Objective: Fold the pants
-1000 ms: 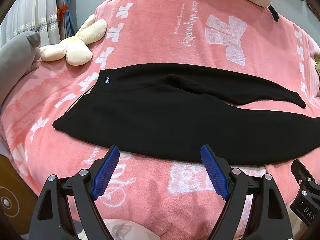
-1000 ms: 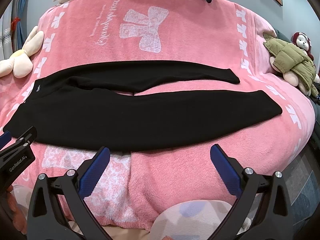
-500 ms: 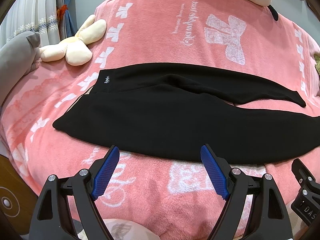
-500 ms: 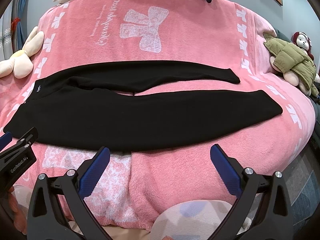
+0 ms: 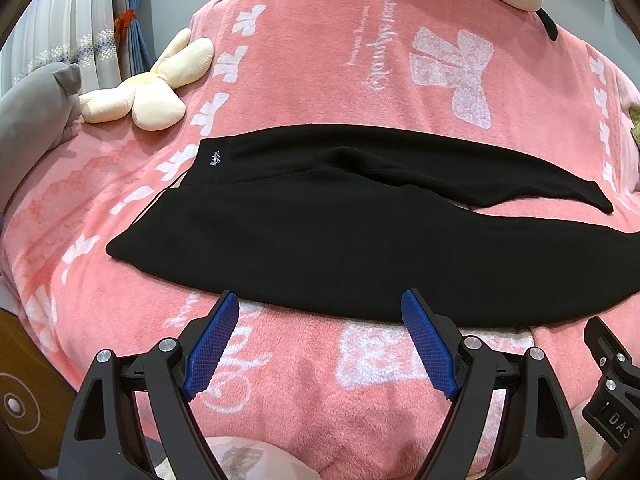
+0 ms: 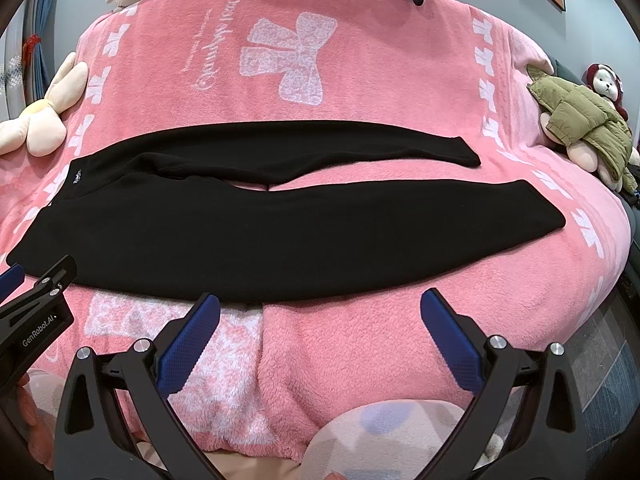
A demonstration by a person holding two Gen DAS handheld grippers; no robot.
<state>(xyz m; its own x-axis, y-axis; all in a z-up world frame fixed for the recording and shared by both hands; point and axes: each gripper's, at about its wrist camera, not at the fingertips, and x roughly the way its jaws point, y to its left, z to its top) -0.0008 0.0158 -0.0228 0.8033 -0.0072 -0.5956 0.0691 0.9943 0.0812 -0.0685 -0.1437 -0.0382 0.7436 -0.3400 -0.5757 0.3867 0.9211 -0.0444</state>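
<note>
The left gripper (image 5: 320,310) is hovering with its jaws standing wide and nothing between them, just short of the near hem of the pants (image 5: 340,236), and the right gripper (image 6: 320,312) is waiting in the same wide, empty stance beside it. The black pants are lying flat across the middle of the bed (image 6: 360,344), waistband toward the bed's left edge, cuffs toward its right edge, the near leg running along the front edge and the far leg angling away behind it. The step in hand looks like the first lengthwise fold, laying one leg onto the other. To do it well, each gripper should be pinching only the pants' near edge, not the fluffy pink blanket (image 5: 360,380) beneath, with one grip near the waistband corner and the other well along the leg, so that the cloth is lifting evenly. Both should then be travelling together toward the far leg, keeping the fabric taut between them and aligning the hems before releasing.
</note>
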